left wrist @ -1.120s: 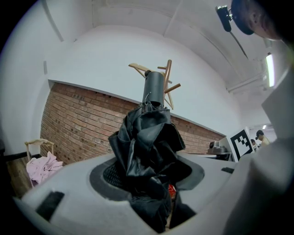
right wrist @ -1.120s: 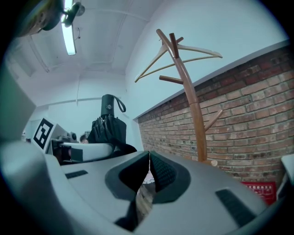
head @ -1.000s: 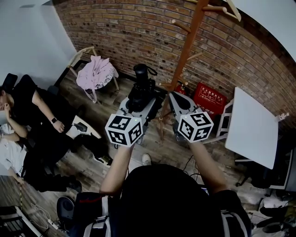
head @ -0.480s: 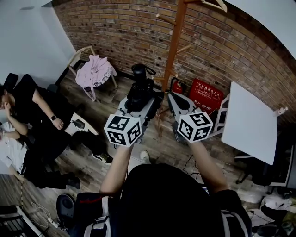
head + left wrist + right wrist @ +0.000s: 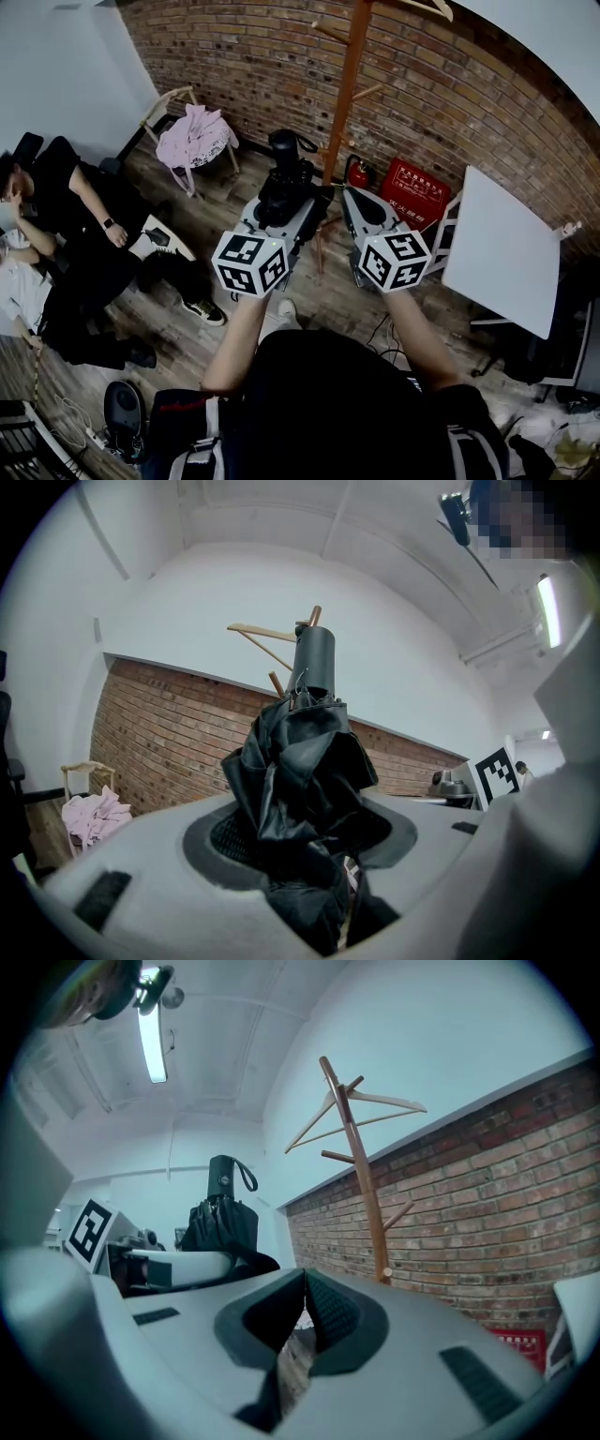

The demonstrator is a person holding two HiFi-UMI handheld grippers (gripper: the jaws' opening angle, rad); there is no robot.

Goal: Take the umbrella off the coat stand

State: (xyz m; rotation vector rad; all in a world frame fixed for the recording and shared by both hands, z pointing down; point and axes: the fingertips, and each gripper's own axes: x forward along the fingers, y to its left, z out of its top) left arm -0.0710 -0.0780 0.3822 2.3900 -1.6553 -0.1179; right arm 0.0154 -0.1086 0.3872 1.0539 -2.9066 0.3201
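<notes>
Grips folded black umbrella (image 5: 286, 183) in left gripper (image 5: 284, 208), jaws clenched on the bunched canopy fabric, plain in the left gripper view. Holds it upright, stubby handle (image 5: 283, 142) with wrist strap on top. Has it off the wooden coat stand (image 5: 345, 94), clear of every peg: just left of the trunk in the head view, apart from it with bare wall between in the right gripper view. Holds right gripper (image 5: 349, 195) beside the left one, roughly level with it, jaws pressed together at the tips, nothing between them.

Still on the stand, up top: one wooden hanger (image 5: 386, 1101).

Faces brick wall (image 5: 234, 56) across wooden plank floor (image 5: 230, 199). Left of the umbrella, by the wall: wooden chair (image 5: 169, 100) draped with pink cloth (image 5: 194, 138). Right of the stand base: red crate (image 5: 417, 194), plus a small red item (image 5: 356, 173), possibly a fire extinguisher, too small to be sure. Further right: white tabletop (image 5: 502, 248). Far left: person in black (image 5: 75, 202) sitting on the floor, near the white wall.
</notes>
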